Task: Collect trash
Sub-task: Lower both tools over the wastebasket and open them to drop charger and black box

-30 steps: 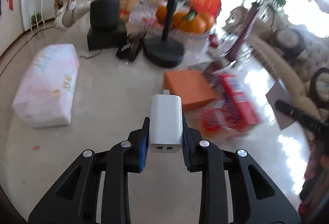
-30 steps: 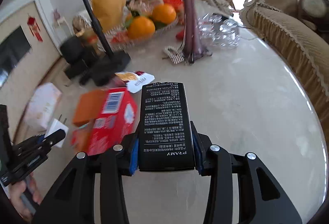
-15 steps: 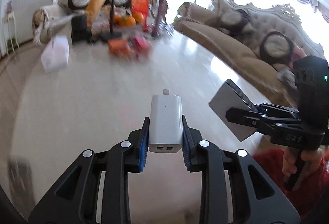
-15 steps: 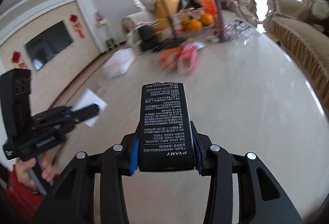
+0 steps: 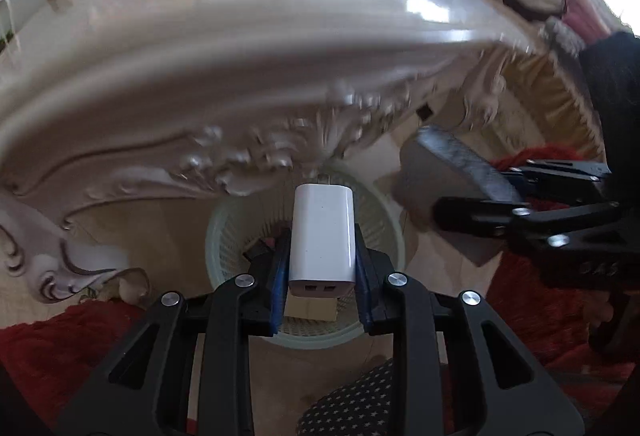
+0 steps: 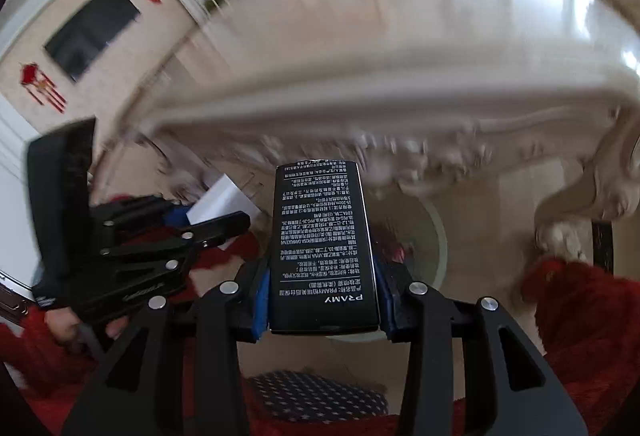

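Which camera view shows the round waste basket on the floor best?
The left wrist view: the waste basket lies below the left gripper, its slatted wall and some contents visible behind the white charger. In the right wrist view, the black box covers most of it, leaving a blurred rim.

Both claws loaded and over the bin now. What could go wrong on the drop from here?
1. The left claw holds the white USB charger block above the pale slatted plastic waste basket, but the carved table edge overhangs close by; it may clip it.
2. The right claw holds the black printed box toward the basket's side; released now, it might hit the rim or miss.
3. Both claws crowd one opening and may collide.
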Action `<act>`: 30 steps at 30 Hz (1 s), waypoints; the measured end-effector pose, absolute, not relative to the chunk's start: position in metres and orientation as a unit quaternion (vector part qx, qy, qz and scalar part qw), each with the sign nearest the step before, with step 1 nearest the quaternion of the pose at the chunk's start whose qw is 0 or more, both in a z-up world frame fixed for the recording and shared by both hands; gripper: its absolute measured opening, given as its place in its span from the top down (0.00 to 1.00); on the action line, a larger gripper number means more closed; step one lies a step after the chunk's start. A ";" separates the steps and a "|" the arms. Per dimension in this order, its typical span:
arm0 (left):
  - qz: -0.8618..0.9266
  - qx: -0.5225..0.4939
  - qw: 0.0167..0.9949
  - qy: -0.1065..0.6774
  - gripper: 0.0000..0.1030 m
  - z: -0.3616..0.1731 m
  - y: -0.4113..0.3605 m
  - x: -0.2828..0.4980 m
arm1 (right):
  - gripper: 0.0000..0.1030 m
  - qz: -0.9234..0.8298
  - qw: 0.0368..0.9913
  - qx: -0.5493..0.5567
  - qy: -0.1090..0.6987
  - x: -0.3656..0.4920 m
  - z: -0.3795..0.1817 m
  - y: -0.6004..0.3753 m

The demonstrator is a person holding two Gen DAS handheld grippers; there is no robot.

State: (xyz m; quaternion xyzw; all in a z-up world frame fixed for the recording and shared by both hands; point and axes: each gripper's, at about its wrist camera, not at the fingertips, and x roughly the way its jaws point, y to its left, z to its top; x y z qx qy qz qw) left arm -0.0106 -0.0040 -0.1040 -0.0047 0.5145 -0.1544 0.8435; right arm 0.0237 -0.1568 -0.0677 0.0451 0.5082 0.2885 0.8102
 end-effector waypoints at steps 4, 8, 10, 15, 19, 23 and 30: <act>-0.134 0.002 0.828 0.544 0.63 -0.134 -0.010 -0.002 | 0.61 0.271 0.804 0.027 0.529 0.032 -0.100 -0.143; -0.097 0.030 0.834 0.543 0.21 -0.149 -0.004 0.004 | 0.42 0.248 0.802 -0.005 0.544 0.029 -0.115 -0.137; -0.103 0.013 0.834 0.542 0.17 -0.150 0.000 0.003 | 0.39 0.238 0.802 -0.010 0.548 0.030 -0.117 -0.143; -0.118 0.033 0.839 0.531 0.16 -0.137 -0.005 -0.006 | 0.39 0.224 0.806 -0.005 0.548 0.024 -0.115 -0.157; -0.160 0.019 0.850 0.501 0.16 -0.078 -0.004 -0.008 | 0.39 0.255 0.820 -0.001 0.513 0.014 -0.078 -0.161; -0.178 -0.015 0.876 0.449 0.16 -0.011 0.012 0.010 | 0.39 0.272 0.856 0.015 0.439 0.022 -0.019 -0.172; -0.065 -0.038 0.931 0.356 0.16 0.059 0.043 0.135 | 0.39 0.209 0.920 0.065 0.326 0.102 0.055 -0.194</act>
